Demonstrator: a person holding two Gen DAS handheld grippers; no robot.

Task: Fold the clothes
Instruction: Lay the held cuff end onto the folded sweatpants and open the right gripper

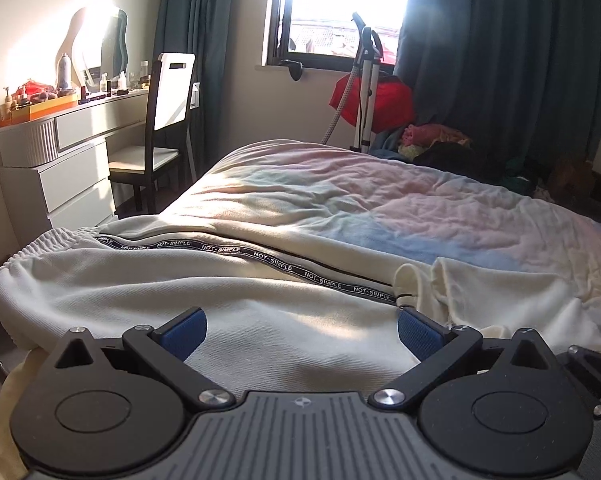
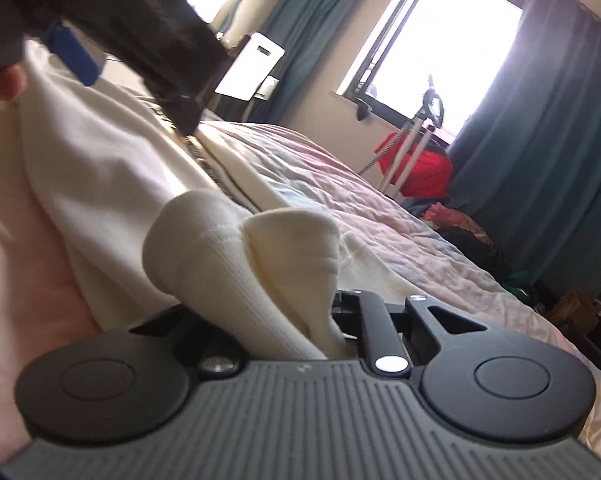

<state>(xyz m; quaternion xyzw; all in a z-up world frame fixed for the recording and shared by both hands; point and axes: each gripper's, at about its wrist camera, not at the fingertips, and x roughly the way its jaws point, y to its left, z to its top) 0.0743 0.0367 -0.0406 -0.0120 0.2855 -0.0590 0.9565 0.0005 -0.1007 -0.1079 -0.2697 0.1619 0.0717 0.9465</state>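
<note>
Lying across the near edge of the bed with the rumpled pastel pink-and-blue quilt (image 1: 440,208), the cream ribbed-knit trousers with the black "NOT-SIMPLE" lettered side tape (image 1: 204,292) are sitting mid-fold: elastic waistband at the bed's left edge, leg cuffs bunching toward the right.

Left hand-held gripper (image 1: 302,330) is hovering over the broad thigh panel of the trousers, blue-padded fingers spread wide, nothing between them. Cloth is showing plainly in the gap; whether the pads are touching it is unclear.

Right hand-held gripper (image 2: 256,312) is clamping a thick gather of cream cloth at the cuff end (image 2: 240,248); the fabric is rising out from between the closed fingers in two rounded folds. Fingertips themselves are hidden by the cloth.

Step in hand, as I judge it: the right side is holding the leg end for carrying over, with the left side placed as an anchor or about to pinch.

Next move is probably calling for the left fingers closing on or pressing the trousers near the waistband, then the cuffs travelling across toward the waistband, keeping the taped seam straight and the layers from sliding on the soft quilt.
</note>
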